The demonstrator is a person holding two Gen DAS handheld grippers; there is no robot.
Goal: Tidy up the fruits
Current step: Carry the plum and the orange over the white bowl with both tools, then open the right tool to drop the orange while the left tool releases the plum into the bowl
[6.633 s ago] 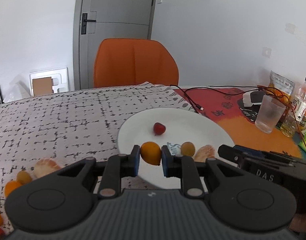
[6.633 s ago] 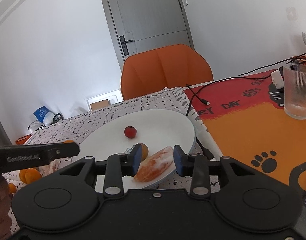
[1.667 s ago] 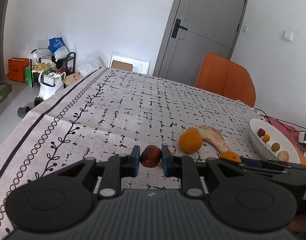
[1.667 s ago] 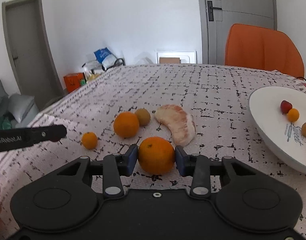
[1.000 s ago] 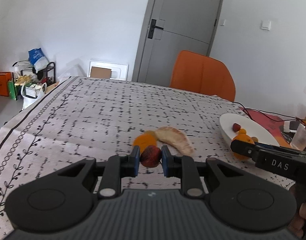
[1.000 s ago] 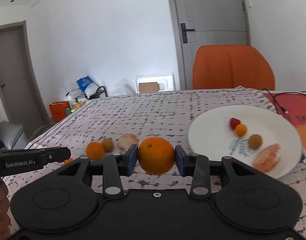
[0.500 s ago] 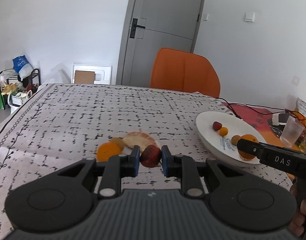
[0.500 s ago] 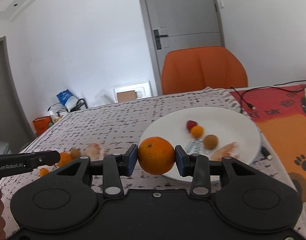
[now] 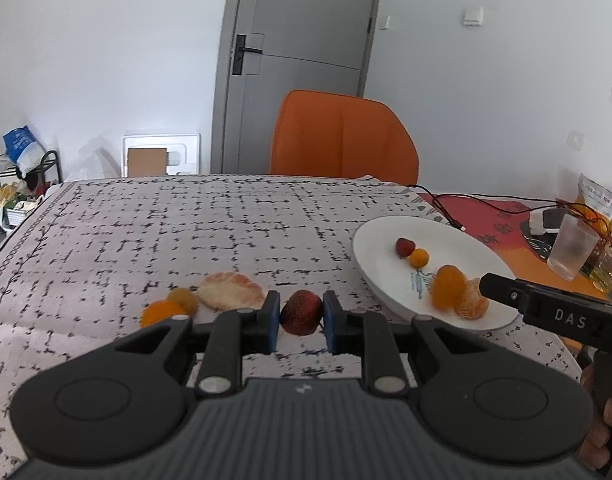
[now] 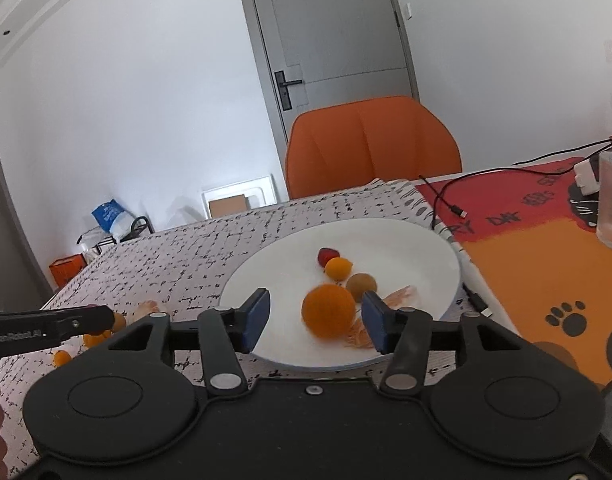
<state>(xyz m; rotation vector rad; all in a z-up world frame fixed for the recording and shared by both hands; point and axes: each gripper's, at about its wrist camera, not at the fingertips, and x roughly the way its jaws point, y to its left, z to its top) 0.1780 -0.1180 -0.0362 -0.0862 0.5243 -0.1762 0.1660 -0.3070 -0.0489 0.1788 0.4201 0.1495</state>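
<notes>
My left gripper (image 9: 301,315) is shut on a dark red strawberry (image 9: 301,311), held above the patterned tablecloth left of the white plate (image 9: 370,240). My right gripper (image 10: 316,316) is open over the plate (image 10: 426,248). The big orange (image 10: 328,310) sits blurred between its spread fingers, free of them; it also shows in the left wrist view (image 9: 446,291). On the plate lie a strawberry (image 10: 326,255), a small orange fruit (image 10: 338,268), a brown fruit (image 10: 362,286) and a peeled segment (image 10: 400,298).
On the cloth lie a peeled segment (image 9: 230,290), a brown fruit (image 9: 182,299) and an orange (image 9: 161,314). An orange chair (image 9: 344,140) stands behind the table. A glass (image 9: 572,246), cables and bottles are at the right.
My right gripper has opened and let go of the big orange over the plate. My left gripper has moved right toward the plate, still holding the strawberry.
</notes>
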